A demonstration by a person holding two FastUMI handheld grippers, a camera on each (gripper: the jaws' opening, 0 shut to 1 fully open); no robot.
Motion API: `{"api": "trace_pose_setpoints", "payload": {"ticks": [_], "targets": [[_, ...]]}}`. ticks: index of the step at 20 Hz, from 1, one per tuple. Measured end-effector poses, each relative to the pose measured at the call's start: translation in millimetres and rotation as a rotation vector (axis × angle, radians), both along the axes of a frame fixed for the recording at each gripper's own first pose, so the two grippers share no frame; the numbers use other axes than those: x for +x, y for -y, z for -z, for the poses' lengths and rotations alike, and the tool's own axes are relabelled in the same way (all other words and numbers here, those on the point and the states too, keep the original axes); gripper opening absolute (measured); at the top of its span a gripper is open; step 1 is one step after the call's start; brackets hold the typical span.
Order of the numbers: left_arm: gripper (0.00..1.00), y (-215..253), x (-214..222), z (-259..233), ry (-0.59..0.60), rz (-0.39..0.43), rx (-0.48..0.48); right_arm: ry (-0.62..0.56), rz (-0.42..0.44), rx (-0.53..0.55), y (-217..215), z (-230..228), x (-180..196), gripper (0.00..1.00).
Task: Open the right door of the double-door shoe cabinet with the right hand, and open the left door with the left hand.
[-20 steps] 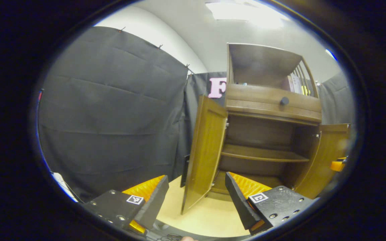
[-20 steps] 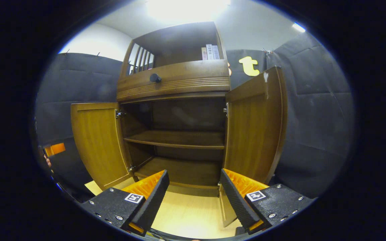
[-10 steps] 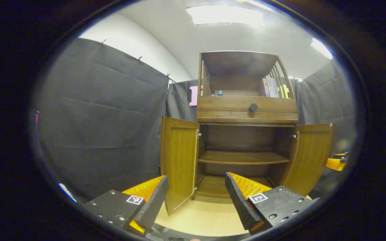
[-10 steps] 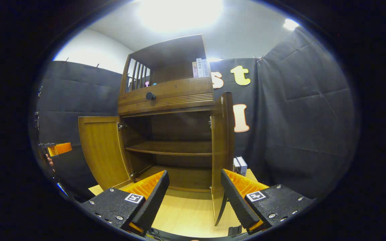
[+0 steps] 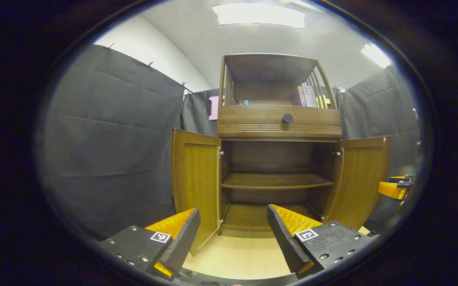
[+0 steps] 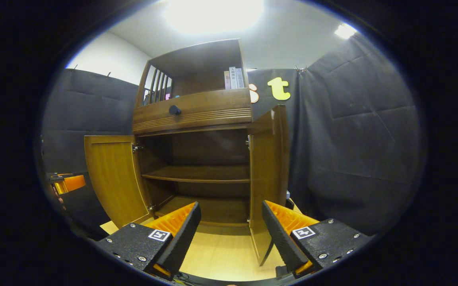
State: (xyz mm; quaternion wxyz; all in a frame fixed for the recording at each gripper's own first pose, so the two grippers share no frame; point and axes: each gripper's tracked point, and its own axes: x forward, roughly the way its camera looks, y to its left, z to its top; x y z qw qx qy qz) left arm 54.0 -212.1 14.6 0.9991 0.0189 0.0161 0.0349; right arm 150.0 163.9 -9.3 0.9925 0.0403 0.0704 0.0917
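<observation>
The shoe cabinet (image 5: 278, 131) stood on the pale floor (image 5: 241, 258) with its left door (image 5: 195, 182) and right door (image 5: 362, 178) both swung wide, its middle shelf (image 5: 274, 180) and bottom compartment bare. The open top bay held a few upright books (image 5: 308, 95) at its right end (something small and blue sat at the left). The left gripper (image 5: 233, 234) and right gripper (image 6: 231, 228) each hung spread apart, holding nothing, well short of the cabinet.

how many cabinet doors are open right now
2. The left door is swung out on the left of the shoe cabinet; the right door is swung out on its right. No further doors are visible below the drawer.
</observation>
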Motion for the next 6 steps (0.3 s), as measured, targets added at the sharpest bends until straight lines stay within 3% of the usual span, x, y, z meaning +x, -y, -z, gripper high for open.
{"api": "trace_pose_setpoints", "payload": {"ticks": [1,2,3,6], "targets": [[1.0,-8,6,0,0.002,0.014,0.0,-0.001,0.017,-0.001,-9,-1,0,0.91],[1.0,-15,14,-3,0.015,0.031,0.004,0.003,0.036,0.002,-18,-2,2,0.95],[1.0,-20,18,-4,0.024,0.049,0.008,0.004,0.047,0.007,-30,-4,4,0.92],[1.0,-37,27,-2,0.027,0.105,0.009,0.006,0.07,0.013,-61,-10,9,0.95]]}}
